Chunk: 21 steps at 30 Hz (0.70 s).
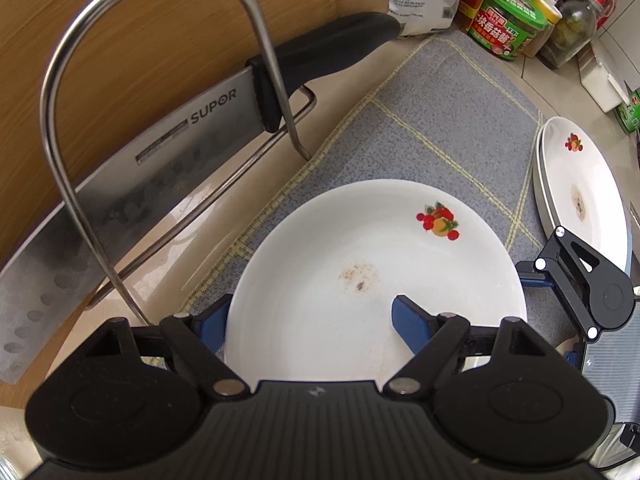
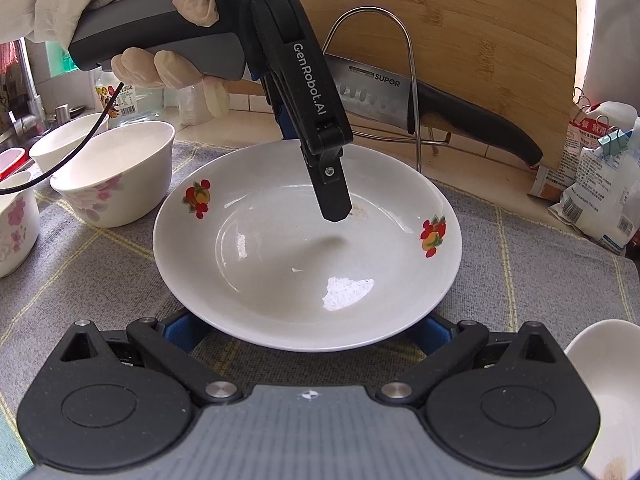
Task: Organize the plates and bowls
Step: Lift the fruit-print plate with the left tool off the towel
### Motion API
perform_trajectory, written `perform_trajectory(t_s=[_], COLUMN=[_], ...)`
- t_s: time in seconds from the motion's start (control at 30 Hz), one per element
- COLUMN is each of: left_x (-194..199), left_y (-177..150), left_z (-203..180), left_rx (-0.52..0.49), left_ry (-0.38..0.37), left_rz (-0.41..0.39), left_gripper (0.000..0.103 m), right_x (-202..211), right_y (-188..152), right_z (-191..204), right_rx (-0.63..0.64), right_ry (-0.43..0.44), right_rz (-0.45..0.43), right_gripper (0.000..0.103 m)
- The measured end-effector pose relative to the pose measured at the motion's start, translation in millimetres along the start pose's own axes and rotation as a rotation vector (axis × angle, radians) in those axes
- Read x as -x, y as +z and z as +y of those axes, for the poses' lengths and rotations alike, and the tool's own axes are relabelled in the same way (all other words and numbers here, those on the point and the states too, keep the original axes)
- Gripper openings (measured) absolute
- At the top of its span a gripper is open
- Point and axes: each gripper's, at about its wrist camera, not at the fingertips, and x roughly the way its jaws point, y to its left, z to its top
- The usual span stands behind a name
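A white plate (image 1: 360, 264) with fruit decals and a brown smudge lies on the grey checked mat (image 1: 440, 120). My left gripper (image 1: 312, 312) points steeply down over its rim and is open. One blue finger (image 1: 408, 324) hovers inside the plate and the other finger (image 1: 210, 326) sits outside the edge. From the right wrist view, that left gripper (image 2: 334, 200) hangs over the far side of the plate (image 2: 308, 264). My right gripper (image 2: 306, 330) stands open at the near rim, its blue fingertips mostly hidden under the plate.
A cleaver (image 1: 160, 152) rests in a wire rack (image 1: 56, 112) against a wooden board (image 1: 160, 20). Stacked plates (image 1: 580, 184) lie to the right. Floral bowls (image 2: 116, 172) stand left of the plate, and another white dish (image 2: 604, 392) sits near right. Jars (image 1: 508, 28) and packets (image 2: 600, 184) line the back.
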Motion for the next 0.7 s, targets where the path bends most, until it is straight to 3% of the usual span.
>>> perform_trajectory(t_s=[0.7], left_x=[-2.7], left_y=[2.9], left_z=[-2.4], left_rx=[-0.012], left_ry=[-0.005], left_rz=[0.018], left_gripper=[0.083], right_x=[1.1], right_y=[-2.1], right_z=[-1.0], right_rx=[0.004], right_ry=[0.004], right_rz=[-0.026], right_gripper=[0.103])
